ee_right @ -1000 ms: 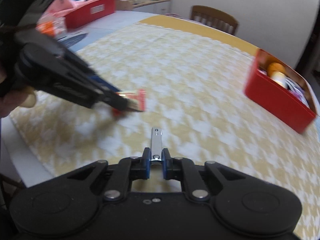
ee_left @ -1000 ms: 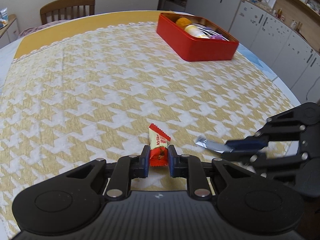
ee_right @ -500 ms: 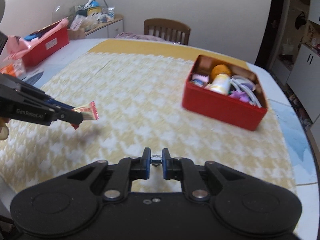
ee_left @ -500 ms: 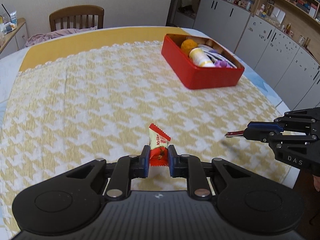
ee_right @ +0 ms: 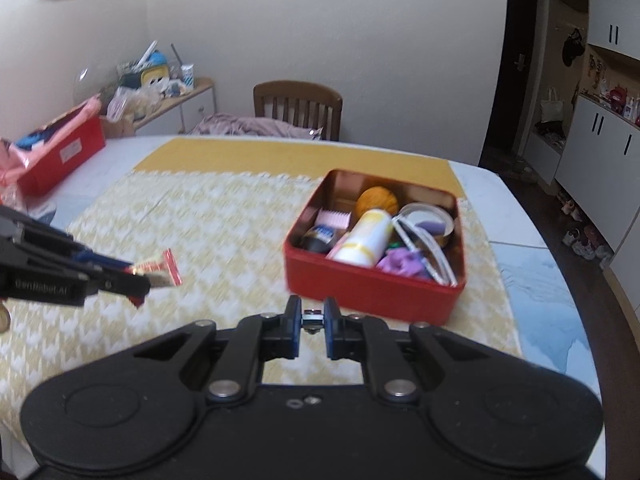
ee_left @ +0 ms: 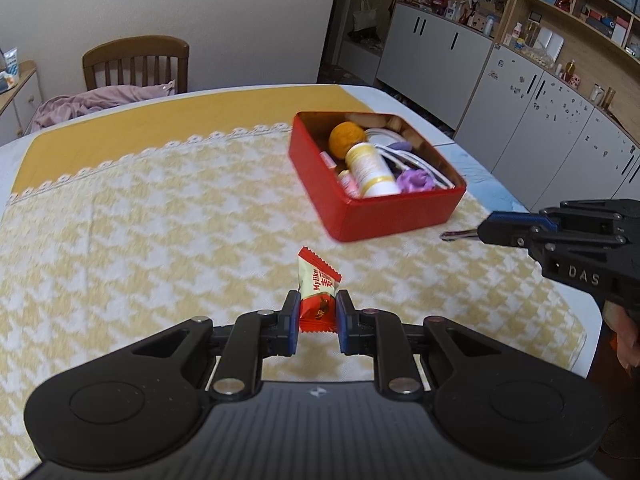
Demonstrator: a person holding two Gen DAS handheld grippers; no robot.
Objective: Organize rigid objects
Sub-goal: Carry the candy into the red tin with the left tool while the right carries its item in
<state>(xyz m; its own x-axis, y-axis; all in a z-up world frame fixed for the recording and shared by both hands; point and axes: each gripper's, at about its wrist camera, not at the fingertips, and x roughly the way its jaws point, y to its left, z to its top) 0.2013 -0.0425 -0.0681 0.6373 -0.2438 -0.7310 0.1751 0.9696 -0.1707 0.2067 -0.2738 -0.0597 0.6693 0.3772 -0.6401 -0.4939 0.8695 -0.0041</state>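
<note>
My left gripper [ee_left: 318, 314] is shut on a red and cream candy wrapper [ee_left: 316, 288] and holds it above the tablecloth; it also shows in the right wrist view [ee_right: 160, 270]. My right gripper [ee_right: 313, 320] is shut on a small metal nail clipper [ee_right: 313, 317], seen end on, held just in front of the red tin box [ee_right: 372, 292]. In the left wrist view the clipper [ee_left: 460, 235] sticks out of the right gripper [ee_left: 486, 230] beside the red tin box [ee_left: 384, 216]. The box holds a yellow ball, a white bottle, cables and purple items.
A yellow houndstooth cloth [ee_left: 140, 220] covers the table. A wooden chair [ee_left: 136, 64] stands at the far end. Another red box [ee_right: 60, 156] sits at the left on a side surface. White cabinets [ee_left: 520, 92] line the right wall.
Both grippers have risen from the cloth and moved toward the red tin box, each still holding its object. The box now looks nearer and I see into it.
</note>
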